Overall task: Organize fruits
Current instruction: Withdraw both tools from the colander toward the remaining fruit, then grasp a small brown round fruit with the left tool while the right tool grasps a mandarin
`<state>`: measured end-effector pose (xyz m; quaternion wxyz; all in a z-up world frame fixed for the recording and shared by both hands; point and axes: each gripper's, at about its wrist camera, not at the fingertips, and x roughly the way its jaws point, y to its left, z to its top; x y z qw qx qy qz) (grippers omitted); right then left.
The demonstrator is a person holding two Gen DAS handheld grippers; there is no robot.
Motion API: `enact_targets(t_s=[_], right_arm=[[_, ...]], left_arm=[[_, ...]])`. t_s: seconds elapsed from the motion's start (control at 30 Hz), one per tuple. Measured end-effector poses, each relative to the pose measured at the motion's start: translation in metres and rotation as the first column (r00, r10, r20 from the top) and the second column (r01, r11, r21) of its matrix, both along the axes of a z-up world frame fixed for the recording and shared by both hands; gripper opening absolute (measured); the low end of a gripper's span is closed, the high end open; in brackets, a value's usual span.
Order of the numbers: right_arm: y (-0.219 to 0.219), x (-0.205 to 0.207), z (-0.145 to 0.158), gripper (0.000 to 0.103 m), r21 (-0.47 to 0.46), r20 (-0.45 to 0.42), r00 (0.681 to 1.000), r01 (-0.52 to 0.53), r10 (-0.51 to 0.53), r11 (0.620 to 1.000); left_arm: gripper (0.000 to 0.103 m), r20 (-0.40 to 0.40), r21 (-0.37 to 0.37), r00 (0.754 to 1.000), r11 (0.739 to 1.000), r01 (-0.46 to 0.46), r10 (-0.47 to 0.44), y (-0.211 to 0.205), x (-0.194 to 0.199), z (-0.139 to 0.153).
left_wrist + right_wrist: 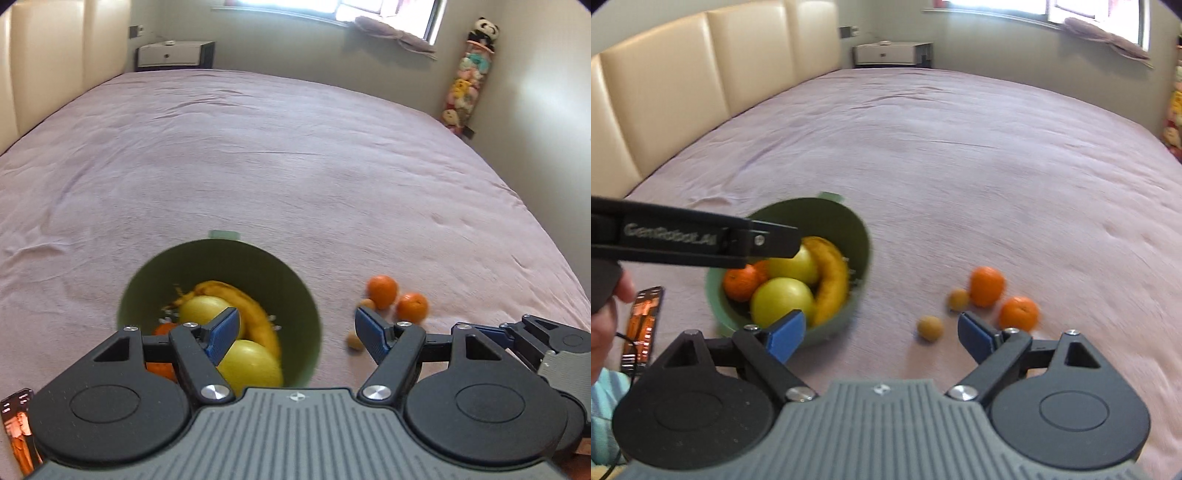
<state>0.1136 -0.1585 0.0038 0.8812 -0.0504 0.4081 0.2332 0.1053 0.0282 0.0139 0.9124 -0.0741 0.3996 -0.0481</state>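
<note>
A green bowl (827,221) sits on the bed (960,155) near its close edge, left of centre. The pinkish cover spreads wide and bare behind it, all the way to the padded headboard (701,85) on the left and a white nightstand (892,53) in the far corner. That leaves plenty of open room to the far side and to the right.

Inside the bowl lie two yellow-green apples (781,299), a banana (831,280) and an orange (740,282). The banana curves along the right inner wall, its long axis running from near to far, with the stem end at the far side. The orange is tucked against the left wall.

To the right of the bowl, apart from it, four loose fruits lie on the cover: two mandarins (986,286) and two small brown fruits (929,326). They sit close together, one brown fruit just beside the farther mandarin, the other nearer and a little to the left.

The left gripper (295,328) hangs over the bowl's right rim, its jaws spread wide with nothing between them. The right gripper (882,332) hovers above the bare cover between bowl and loose fruit, also wide and empty. A phone (642,325) lies at the near left, beside the person's hand (613,291).
</note>
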Motion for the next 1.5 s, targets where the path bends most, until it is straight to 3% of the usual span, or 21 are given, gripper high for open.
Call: enact_targets(t_s=[0.53, 0.9, 1.17, 1.3, 1.5], right_arm=[[-0.060, -0.022, -0.035, 0.086, -0.108, 0.011, 0.992, 0.125, -0.125, 0.986], [-0.070, -0.009, -0.059, 0.071, -0.158, -0.003, 0.989, 0.149, -0.151, 0.976], [-0.078, 0.012, -0.073, 0.053, -0.163, 0.002, 0.982, 0.186, -0.188, 0.969], [-0.080, 0.025, -0.074, 0.053, -0.202, 0.063, 0.981, 0.194, -0.185, 0.960], [-0.083, 0.047, -0.077, 0.049, -0.128, 0.052, 0.980, 0.200, -0.194, 0.972]], left_arm=[[0.079, 0.034, -0.032, 0.990, 0.990, 0.140, -0.139, -0.055, -0.016, -0.031], [0.071, 0.050, -0.010, 0.984, 0.985, 0.173, -0.172, -0.072, -0.014, -0.048], [0.056, 0.026, 0.077, 0.982, 0.980, 0.183, -0.186, -0.092, 0.003, -0.068], [0.052, 0.009, 0.143, 0.984, 0.975, 0.172, -0.175, -0.102, 0.013, -0.080], [0.050, 0.007, 0.243, 0.987, 0.958, 0.152, -0.159, -0.119, 0.015, -0.099]])
